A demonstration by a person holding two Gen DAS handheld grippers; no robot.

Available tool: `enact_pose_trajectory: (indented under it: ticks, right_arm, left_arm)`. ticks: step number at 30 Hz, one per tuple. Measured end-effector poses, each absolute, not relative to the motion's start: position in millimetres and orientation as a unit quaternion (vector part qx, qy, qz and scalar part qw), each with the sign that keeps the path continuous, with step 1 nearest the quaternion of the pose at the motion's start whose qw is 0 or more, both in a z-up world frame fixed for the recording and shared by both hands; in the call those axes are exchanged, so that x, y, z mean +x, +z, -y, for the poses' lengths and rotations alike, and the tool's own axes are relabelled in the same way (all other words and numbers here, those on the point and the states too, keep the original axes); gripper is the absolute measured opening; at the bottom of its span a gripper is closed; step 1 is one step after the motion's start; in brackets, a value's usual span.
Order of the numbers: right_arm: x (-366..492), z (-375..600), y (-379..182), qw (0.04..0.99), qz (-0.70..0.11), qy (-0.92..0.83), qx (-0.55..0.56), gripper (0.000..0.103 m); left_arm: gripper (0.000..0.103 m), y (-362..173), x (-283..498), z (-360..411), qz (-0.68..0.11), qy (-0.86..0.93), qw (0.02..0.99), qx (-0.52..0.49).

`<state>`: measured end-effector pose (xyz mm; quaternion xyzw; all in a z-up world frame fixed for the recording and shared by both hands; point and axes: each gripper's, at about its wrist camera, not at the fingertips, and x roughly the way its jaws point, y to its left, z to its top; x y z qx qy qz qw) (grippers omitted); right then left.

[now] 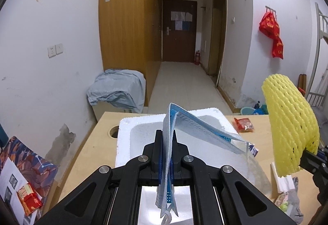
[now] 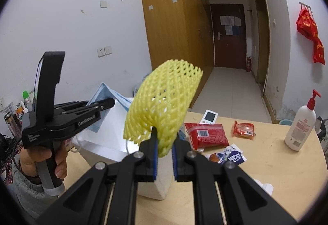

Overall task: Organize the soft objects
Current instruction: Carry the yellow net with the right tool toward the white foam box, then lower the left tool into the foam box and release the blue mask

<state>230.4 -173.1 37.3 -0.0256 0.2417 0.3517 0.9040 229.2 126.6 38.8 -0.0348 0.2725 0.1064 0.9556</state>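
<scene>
Left wrist view: left gripper (image 1: 168, 138) pinches a face mask (image 1: 192, 128); right gripper (image 2: 165, 142), angled downward, pinches yellow foam net (image 2: 164, 99).

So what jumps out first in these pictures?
The bright yellow foam net, pinched in the right gripper and held up over the table. Next, the blue face masks clamped in the left gripper, drooping above the white foam box.
</scene>
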Motion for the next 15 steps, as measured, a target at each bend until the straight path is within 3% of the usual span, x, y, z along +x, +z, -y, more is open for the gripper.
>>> enact_pose_trajectory:
  ticks: [4, 6, 7, 8, 10, 15]
  right_arm:
    - [232, 172, 37, 0.904, -0.244, 0.350, -0.026, 0.014]
    - [232, 172, 38, 0.904, -0.245, 0.350, -0.026, 0.014]
    - [232, 172, 38, 0.904, -0.244, 0.350, -0.026, 0.014]
    - [231, 171, 38, 0.904, -0.244, 0.350, -0.026, 0.014]
    - [231, 170, 39, 0.904, -0.244, 0.350, -0.027, 0.014]
    - [231, 168, 39, 0.904, -0.245, 0.350, -0.029, 0.014]
  left_arm:
    - [0.007, 36, 231, -125, -0.274, 0.114, 0.955, -0.024]
    - [0.013, 36, 232, -123, -0.276, 0.117, 0.954, -0.021]
    - [0.029, 36, 231, -124, -0.277, 0.120, 0.953, -0.023]
    - [0.056, 36, 231, -125, -0.277, 0.124, 0.952, -0.024]
    - [0.089, 37, 226, -128, -0.267, 0.134, 0.954, -0.028]
    - [0.093, 43, 212, -129, -0.242, 0.147, 0.959, -0.022]
